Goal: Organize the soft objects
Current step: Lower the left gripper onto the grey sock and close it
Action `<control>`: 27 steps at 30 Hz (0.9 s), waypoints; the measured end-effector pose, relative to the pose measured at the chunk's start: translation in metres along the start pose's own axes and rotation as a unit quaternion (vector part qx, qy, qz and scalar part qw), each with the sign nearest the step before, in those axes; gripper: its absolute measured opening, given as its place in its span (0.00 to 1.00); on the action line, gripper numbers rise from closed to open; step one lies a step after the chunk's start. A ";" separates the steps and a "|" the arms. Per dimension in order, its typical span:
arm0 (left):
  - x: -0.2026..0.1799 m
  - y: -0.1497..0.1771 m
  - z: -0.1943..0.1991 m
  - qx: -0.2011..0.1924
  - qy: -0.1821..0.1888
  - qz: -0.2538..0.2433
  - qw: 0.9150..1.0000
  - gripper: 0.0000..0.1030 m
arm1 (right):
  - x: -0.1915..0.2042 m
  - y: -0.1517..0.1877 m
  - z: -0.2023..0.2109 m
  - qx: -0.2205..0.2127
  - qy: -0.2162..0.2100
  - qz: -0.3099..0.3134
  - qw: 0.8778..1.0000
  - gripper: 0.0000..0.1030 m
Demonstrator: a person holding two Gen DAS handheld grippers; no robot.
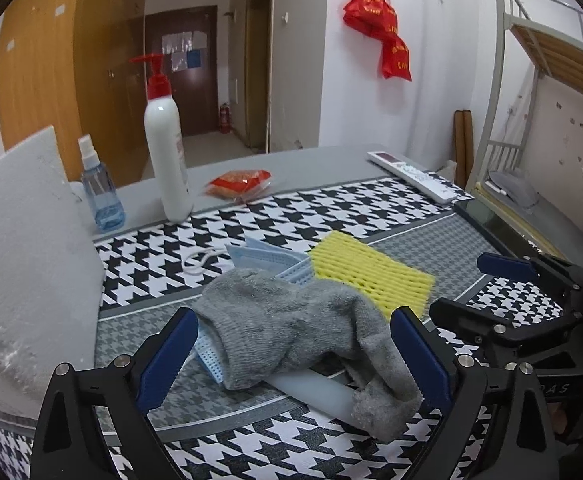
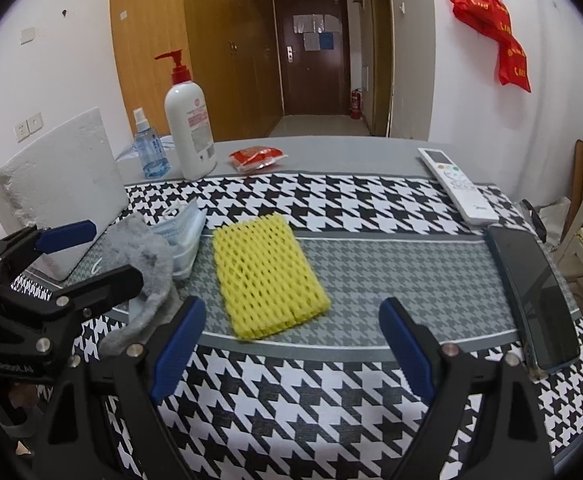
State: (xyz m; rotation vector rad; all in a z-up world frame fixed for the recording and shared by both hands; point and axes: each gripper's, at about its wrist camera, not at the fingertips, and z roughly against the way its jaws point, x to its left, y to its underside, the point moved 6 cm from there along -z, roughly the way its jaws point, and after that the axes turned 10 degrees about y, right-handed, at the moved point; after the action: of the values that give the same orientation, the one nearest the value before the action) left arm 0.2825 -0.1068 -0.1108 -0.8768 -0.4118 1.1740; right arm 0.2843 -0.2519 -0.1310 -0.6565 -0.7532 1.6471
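Note:
A grey sock (image 1: pixel 291 320) lies crumpled on the houndstooth mat (image 1: pixel 291 448), over blue face masks (image 1: pixel 267 260) and a white tube (image 1: pixel 315 390). My left gripper (image 1: pixel 293 356) is open, its blue pads on either side of the sock without pressing it. A yellow foam net (image 2: pixel 267 276) lies flat just right of the sock (image 2: pixel 139 256) and masks (image 2: pixel 183 236). My right gripper (image 2: pixel 291 308) is open and empty, with the net's near edge just ahead of it. Each gripper also shows in the other view: the left gripper (image 2: pixel 116 251), the right gripper (image 1: pixel 455 283).
A white foam block (image 2: pixel 63 188) leans at the left. Behind stand a pump bottle (image 2: pixel 189 128) and a spray bottle (image 2: pixel 149 148), with a red packet (image 2: pixel 257 158) beside them. A remote (image 2: pixel 457 184) and a phone (image 2: pixel 539 296) lie along the right edge.

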 end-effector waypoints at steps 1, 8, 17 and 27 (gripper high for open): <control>0.002 0.000 -0.002 0.003 -0.001 0.003 1.000 0.90 | -0.001 0.000 -0.001 0.003 -0.001 -0.003 1.000 0.89; 0.002 0.002 -0.013 0.023 -0.011 -0.009 1.000 0.84 | -0.004 0.001 -0.005 0.011 0.001 -0.002 1.000 0.89; 0.006 0.008 -0.021 0.038 -0.016 -0.010 0.999 0.44 | -0.003 -0.001 -0.010 0.019 0.004 0.003 1.000 0.89; 0.006 0.005 -0.010 0.013 0.021 0.002 1.000 0.19 | 0.000 -0.006 -0.016 0.025 0.005 0.009 1.000 0.89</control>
State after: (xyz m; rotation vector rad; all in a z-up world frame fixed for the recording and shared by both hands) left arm 0.2886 -0.1049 -0.1214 -0.8782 -0.3593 1.1595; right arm 0.2999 -0.2485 -0.1369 -0.6366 -0.6980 1.6724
